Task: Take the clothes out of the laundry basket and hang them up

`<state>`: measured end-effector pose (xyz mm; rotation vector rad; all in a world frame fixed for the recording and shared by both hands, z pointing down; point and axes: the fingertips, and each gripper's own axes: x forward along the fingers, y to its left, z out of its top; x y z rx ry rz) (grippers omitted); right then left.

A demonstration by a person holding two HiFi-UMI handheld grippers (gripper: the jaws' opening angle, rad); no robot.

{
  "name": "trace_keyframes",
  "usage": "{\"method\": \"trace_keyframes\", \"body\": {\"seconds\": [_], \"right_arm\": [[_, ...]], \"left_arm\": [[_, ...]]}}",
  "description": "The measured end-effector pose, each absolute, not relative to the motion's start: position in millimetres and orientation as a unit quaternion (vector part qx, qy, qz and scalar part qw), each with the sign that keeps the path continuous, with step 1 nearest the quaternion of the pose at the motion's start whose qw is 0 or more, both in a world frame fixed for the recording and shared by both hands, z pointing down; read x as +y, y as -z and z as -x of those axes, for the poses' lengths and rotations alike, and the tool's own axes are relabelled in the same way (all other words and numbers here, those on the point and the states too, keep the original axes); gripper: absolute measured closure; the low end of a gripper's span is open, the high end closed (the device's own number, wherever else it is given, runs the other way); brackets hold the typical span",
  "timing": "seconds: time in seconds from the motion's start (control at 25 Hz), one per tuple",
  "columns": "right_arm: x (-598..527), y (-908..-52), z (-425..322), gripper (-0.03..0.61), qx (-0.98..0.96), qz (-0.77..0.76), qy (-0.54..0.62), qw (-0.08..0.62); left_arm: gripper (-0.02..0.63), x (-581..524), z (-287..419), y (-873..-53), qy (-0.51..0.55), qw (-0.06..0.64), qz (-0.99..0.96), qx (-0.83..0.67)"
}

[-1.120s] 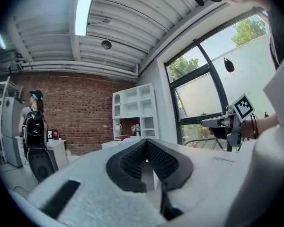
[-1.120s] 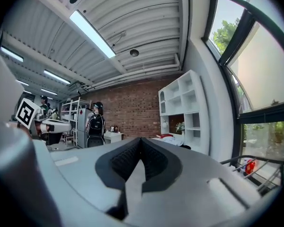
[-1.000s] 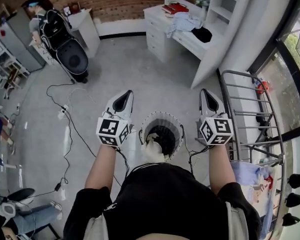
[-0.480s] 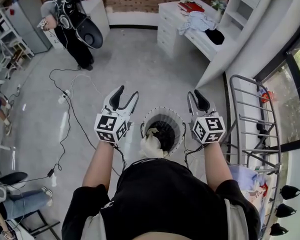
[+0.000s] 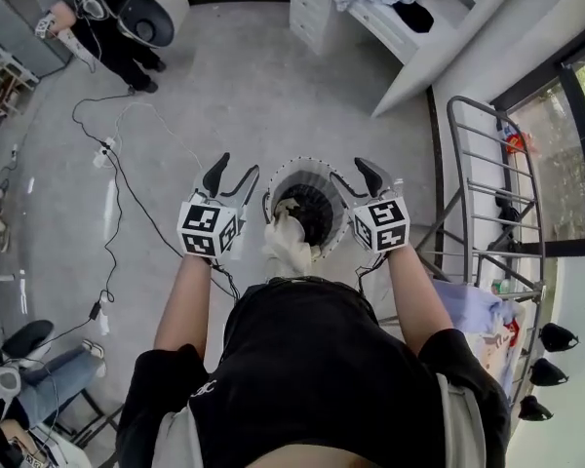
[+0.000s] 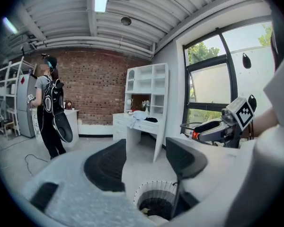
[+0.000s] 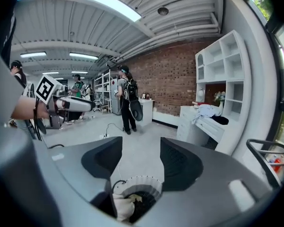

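Lowered since a second ago to either side of basket (image 5: 317, 161), jaws just opening wide. Left gripper (image 5: 232, 172) and right gripper (image 5: 356, 176): agape, empty. Pale cloth (image 5: 285, 242) draped over near rim, dark clothes (image 5: 307, 213) inside.

Smooth grey floor (image 5: 244, 96) with a dull sheen, soft pale cloth (image 5: 287, 244) over a white mesh laundry basket (image 5: 308, 164), grey metal-tube rack (image 5: 458, 178), rough red brick wall (image 6: 94, 93), matt white desk (image 5: 370, 27)
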<state>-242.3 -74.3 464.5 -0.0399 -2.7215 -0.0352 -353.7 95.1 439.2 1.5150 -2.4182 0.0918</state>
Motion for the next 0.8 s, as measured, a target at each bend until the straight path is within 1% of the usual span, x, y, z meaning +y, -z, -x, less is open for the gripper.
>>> {"method": "trace_keyframes", "body": {"seconds": [0.2, 0.44, 0.6, 0.8], "right_arm": [[-60.9, -546.6, 240.4, 0.307, -0.958, 0.034, 0.014, 0.286], [-43.8, -665.2, 232.2, 0.307, -0.919, 0.038, -0.048, 0.388], [-42.3, -736.6, 232.5, 0.308, -0.894, 0.033, -0.094, 0.437], [-45.8, -812.2, 240.8, 0.322, -0.864, 0.035, -0.139, 0.483]], "left_arm": [[0.347, 100.8, 342.5, -510.4, -0.057, 0.208, -0.531, -0.820], [0.351, 116.9, 327.5, -607.2, -0.072, 0.307, -0.535, -0.784], [0.356, 119.5, 329.9, -657.4, -0.068, 0.345, -0.530, -0.771], [0.359, 115.3, 328.9, -713.0, -0.074, 0.376, -0.539, -0.750]]}}
